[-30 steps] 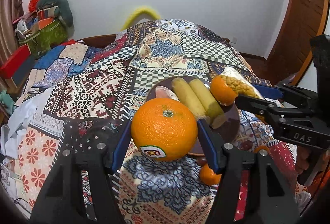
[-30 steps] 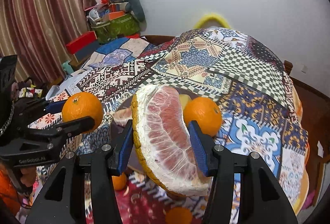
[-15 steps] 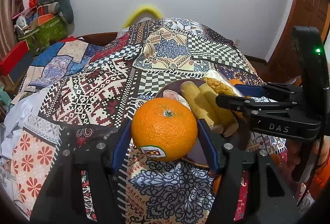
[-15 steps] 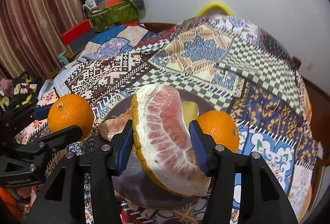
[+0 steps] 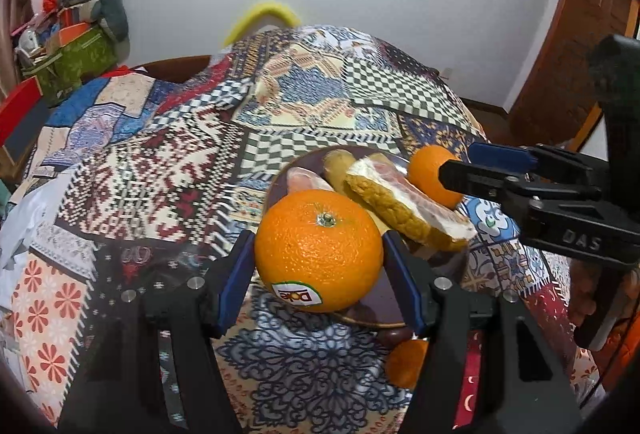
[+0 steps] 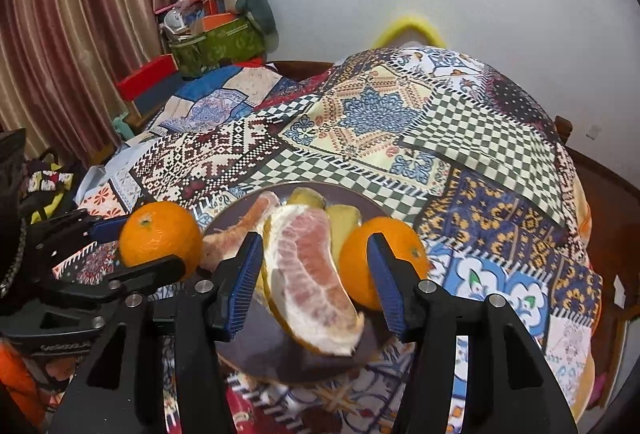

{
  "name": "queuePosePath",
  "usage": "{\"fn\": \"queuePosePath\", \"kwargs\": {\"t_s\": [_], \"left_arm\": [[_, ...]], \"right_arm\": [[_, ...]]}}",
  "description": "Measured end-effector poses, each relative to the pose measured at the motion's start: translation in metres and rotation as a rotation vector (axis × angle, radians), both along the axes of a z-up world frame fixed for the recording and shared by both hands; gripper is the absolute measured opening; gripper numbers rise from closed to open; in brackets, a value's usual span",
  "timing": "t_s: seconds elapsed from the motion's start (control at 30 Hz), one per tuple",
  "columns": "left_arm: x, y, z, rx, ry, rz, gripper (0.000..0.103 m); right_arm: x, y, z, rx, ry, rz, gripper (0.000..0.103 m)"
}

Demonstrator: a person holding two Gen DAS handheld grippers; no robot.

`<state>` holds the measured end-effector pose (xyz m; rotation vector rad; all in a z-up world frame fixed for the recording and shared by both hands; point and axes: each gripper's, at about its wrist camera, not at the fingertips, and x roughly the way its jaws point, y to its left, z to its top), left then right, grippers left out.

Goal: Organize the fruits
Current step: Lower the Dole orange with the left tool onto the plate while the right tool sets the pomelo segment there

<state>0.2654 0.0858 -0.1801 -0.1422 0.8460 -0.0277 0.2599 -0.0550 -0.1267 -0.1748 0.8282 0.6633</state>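
Note:
My left gripper (image 5: 320,254) is shut on a large orange (image 5: 319,251) with a Dole sticker, held at the near left rim of the dark plate (image 5: 376,308). My right gripper (image 6: 314,280) is open; the pomelo wedge (image 6: 308,274) lies between its spread fingers, resting on the plate (image 6: 256,350), apart from both pads. In the left wrist view the wedge (image 5: 404,208) lies across two bananas (image 5: 338,170). A smaller orange (image 6: 380,262) sits at the plate's right edge. The left gripper's orange shows in the right wrist view (image 6: 160,240).
A patchwork cloth (image 5: 200,162) covers the table. Another small orange (image 5: 406,362) lies on the cloth in front of the plate. A pink pomelo piece (image 6: 236,234) lies on the plate's left. Clutter and a green bag (image 6: 216,42) stand at the far left by the curtain.
My right gripper lowered the pomelo wedge onto the plate and opened, letting it go. My left gripper kept hold of the orange and moved closer to the plate.

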Motion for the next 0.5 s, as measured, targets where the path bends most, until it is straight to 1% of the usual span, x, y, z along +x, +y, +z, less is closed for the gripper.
{"fn": "queuePosePath", "kwargs": {"t_s": [0.1,0.3,0.43,0.5], "left_arm": [[0.005,-0.008,-0.007,0.0,0.019,-0.012,0.063],[0.014,-0.015,-0.016,-0.025,0.05,-0.033,0.063],[0.019,-0.017,-0.019,-0.015,0.068,-0.035,0.063],[0.02,-0.017,-0.02,-0.01,0.071,-0.036,0.064]], "right_arm": [[-0.007,-0.007,0.0,-0.013,-0.016,-0.009,0.051],[-0.016,-0.022,-0.003,-0.007,-0.006,-0.022,0.051],[-0.022,-0.029,-0.005,-0.017,-0.015,-0.035,0.051],[-0.024,-0.033,-0.007,-0.008,-0.004,-0.04,0.051]]}}
